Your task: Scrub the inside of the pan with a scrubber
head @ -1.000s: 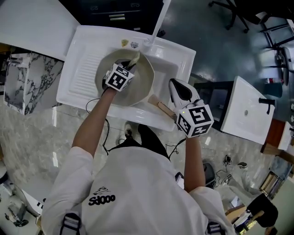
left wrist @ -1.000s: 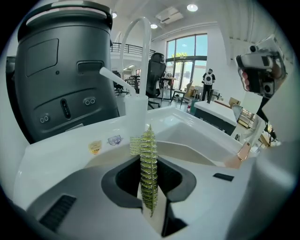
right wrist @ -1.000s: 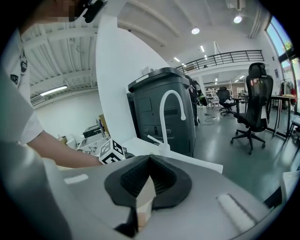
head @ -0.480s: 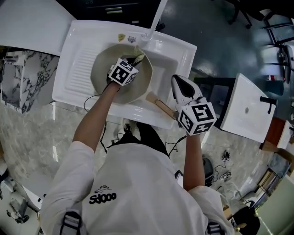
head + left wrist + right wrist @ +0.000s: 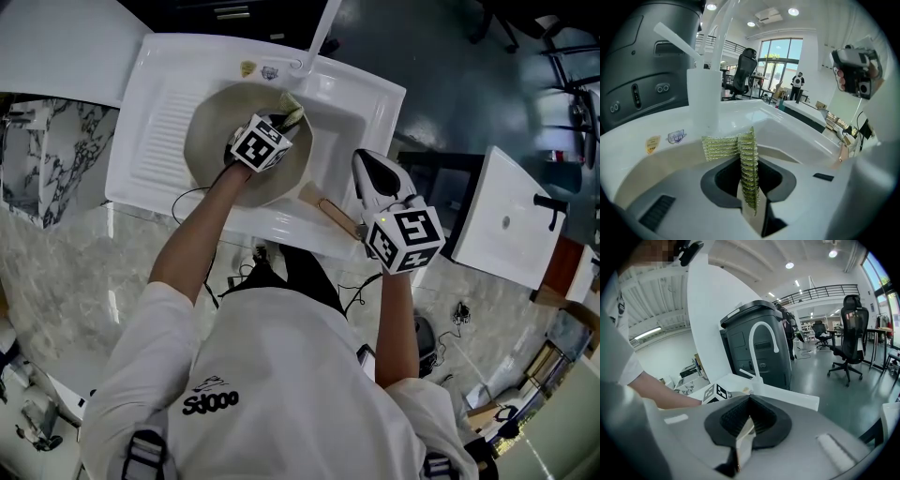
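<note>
The pan (image 5: 211,141) lies in the white sink (image 5: 367,101). Inside it, the left gripper (image 5: 284,120) holds the scrubber (image 5: 292,110) toward the sink's far edge. The right gripper (image 5: 367,173) is over the pan's wooden handle (image 5: 326,212) at the sink's near edge.

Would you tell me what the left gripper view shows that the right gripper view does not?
Only the left gripper view: the yellow-green scrubber clamped in the left gripper, and two stickers. Only the right gripper view: the pan's wooden handle clamped in the right gripper, and the person's forearm. Both: the white faucet and the dark grey bin.
</note>
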